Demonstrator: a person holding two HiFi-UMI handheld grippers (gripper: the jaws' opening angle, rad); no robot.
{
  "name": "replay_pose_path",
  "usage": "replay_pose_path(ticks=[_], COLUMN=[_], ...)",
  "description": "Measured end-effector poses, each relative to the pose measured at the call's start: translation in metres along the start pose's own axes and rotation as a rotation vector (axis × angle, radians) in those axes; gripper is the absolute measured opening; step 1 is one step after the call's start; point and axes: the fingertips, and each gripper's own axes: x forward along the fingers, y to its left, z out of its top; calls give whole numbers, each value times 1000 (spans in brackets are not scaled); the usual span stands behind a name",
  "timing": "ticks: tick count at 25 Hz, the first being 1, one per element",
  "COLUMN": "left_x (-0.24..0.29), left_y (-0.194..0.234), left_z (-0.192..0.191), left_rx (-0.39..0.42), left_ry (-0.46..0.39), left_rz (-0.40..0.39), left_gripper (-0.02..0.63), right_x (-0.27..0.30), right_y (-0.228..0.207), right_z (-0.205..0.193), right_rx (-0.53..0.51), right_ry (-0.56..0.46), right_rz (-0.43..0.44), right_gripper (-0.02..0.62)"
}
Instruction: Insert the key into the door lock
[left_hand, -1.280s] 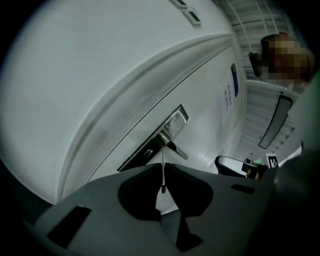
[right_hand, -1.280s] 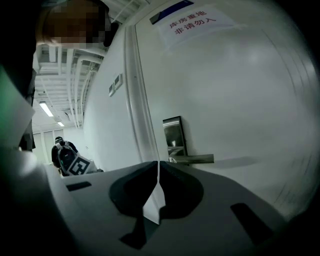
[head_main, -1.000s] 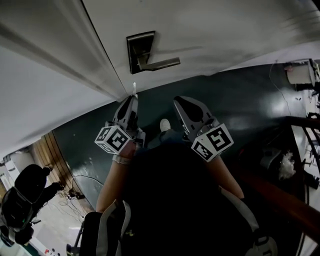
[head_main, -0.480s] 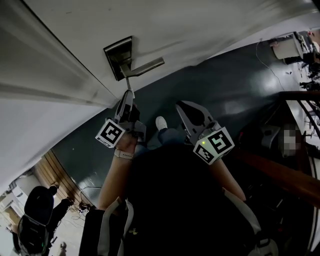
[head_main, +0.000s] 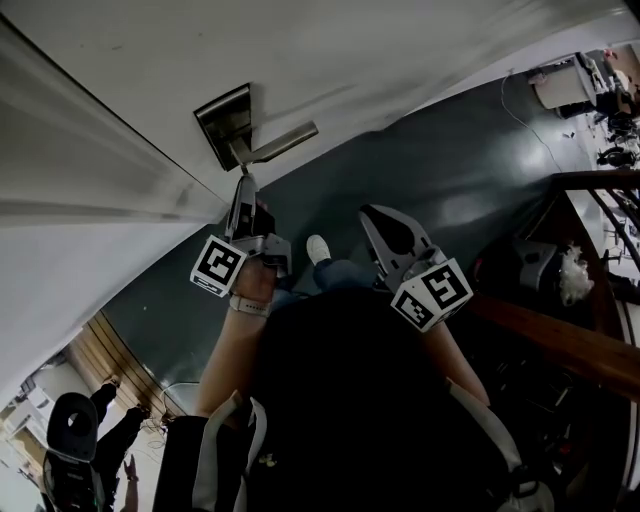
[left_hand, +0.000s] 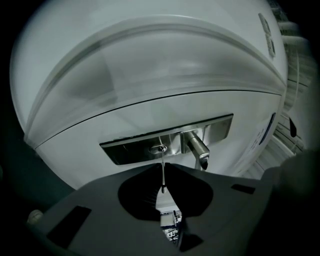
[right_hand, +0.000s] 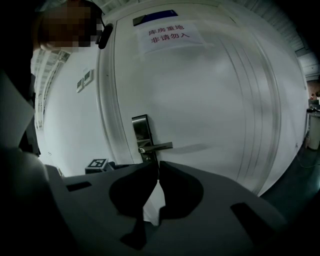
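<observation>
A steel lock plate (head_main: 226, 122) (left_hand: 150, 145) (right_hand: 140, 129) with a lever handle (head_main: 282, 142) (left_hand: 198, 148) (right_hand: 157, 146) sits on a white door (head_main: 400, 50). My left gripper (head_main: 243, 190) (left_hand: 163, 172) is shut on a thin silver key (left_hand: 163, 170), which points straight at the keyhole (left_hand: 159, 148). The key's tip reaches the keyhole's mouth; whether it is inside I cannot tell. My right gripper (head_main: 385, 232) (right_hand: 158, 170) hangs back from the door, shut with nothing between its jaws.
The door frame (head_main: 110, 150) runs left of the lock. A dark floor (head_main: 450, 180) lies below, with a wooden rail (head_main: 560, 345) and cluttered gear at the right. A paper notice (right_hand: 169, 36) is stuck high on the door. A person stands at the lower left (head_main: 75, 450).
My left gripper has carried the key up from below the door edge to the lock plate. The right gripper has stayed about where it was.
</observation>
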Motion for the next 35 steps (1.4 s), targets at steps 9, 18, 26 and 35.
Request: replay_pose_path(ticks=[9, 18, 26, 35], left_x=[3, 0, 8, 26], left_y=[4, 2, 1, 3], left_z=[2, 3, 3, 16], left_rx=[-5, -25, -70, -106], left_ry=[-29, -87, -111, -89], left_rz=[38, 81, 81, 63], left_gripper=[28, 28, 28, 28], right_x=[5, 8, 8, 6], right_y=[-2, -1, -5, -7], right_z=[6, 6, 9, 14], right_rx=[4, 7, 12, 10], right_ry=[-7, -4, -13, -16], right_rz=[7, 17, 18, 23], right_gripper=[23, 23, 23, 23])
